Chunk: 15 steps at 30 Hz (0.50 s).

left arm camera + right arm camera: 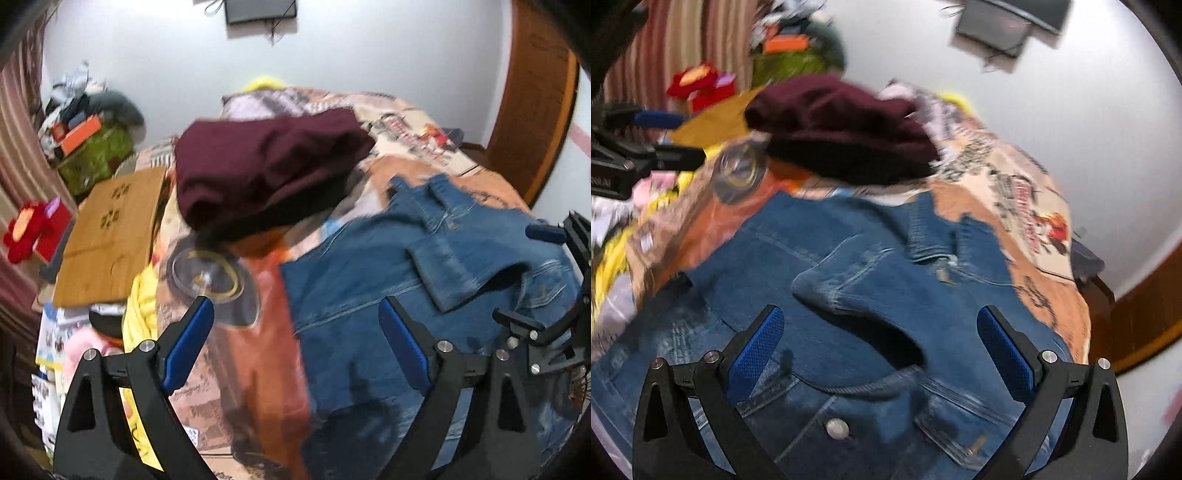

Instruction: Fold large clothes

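A blue denim jacket [424, 280] lies spread on the patterned bedspread [236, 354], one sleeve folded across its body. It also fills the right wrist view [871, 295], with a metal button showing near the bottom. My left gripper [295, 314] is open and empty above the jacket's left edge. My right gripper [881, 325] is open and empty above the jacket's middle; it also shows at the right edge of the left wrist view [554, 258]. A folded maroon garment [266, 162] lies on a black one further back on the bed.
A clear glass dish [207, 273] sits on the bed left of the jacket. A wooden board [110, 232] and yellow cloth [142, 310] lie at the bed's left side. Cluttered boxes and toys [85, 133] stand by the striped curtain. A wooden door frame [532, 103] is at right.
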Tool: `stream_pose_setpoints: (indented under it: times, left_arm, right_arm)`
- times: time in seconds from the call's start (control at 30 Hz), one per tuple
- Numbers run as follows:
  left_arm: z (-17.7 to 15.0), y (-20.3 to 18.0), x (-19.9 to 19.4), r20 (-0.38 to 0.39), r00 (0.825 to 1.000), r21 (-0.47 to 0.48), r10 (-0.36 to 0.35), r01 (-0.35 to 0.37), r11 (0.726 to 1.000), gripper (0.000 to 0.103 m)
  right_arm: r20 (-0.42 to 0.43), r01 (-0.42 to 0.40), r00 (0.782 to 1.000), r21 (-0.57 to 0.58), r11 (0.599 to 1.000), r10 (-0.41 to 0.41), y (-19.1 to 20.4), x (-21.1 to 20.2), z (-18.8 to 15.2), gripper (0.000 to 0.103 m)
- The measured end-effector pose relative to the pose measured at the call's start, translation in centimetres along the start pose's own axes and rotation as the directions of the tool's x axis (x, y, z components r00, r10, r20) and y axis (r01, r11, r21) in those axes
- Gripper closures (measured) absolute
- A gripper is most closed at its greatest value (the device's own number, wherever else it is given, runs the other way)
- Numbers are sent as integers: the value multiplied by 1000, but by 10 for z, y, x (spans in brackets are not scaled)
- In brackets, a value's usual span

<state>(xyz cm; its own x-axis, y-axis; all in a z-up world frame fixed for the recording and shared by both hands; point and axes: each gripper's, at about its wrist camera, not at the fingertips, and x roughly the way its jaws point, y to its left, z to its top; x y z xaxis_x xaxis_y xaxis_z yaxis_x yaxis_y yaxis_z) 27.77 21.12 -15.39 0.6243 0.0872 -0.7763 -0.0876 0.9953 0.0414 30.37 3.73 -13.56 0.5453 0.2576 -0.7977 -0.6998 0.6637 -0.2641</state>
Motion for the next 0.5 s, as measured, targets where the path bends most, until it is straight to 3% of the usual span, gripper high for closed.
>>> stream_pose_setpoints:
  times: [0.13,0.23,0.33,0.5]
  left_arm:
    - [-16,7,22,-51,999,-26,-8,7,1000,12]
    - [-28,6,37,-80,997,-32,-17,15,999,12]
    - [-34,4,45,-100,994,-42,-36,32,999,12]
    - [-38,-4,58,-129,990,-50,-53,47,998,12]
  right_arm:
    - [-72,25,997,-109,994,-33,19,30,1,0]
    - [-115,42,991,-162,986,-61,26,48,2,7]
    - [-112,39,992,-174,984,-59,27,54,5,11]
    - [-136,-31,991,-147,989,11,28,61,12,40]
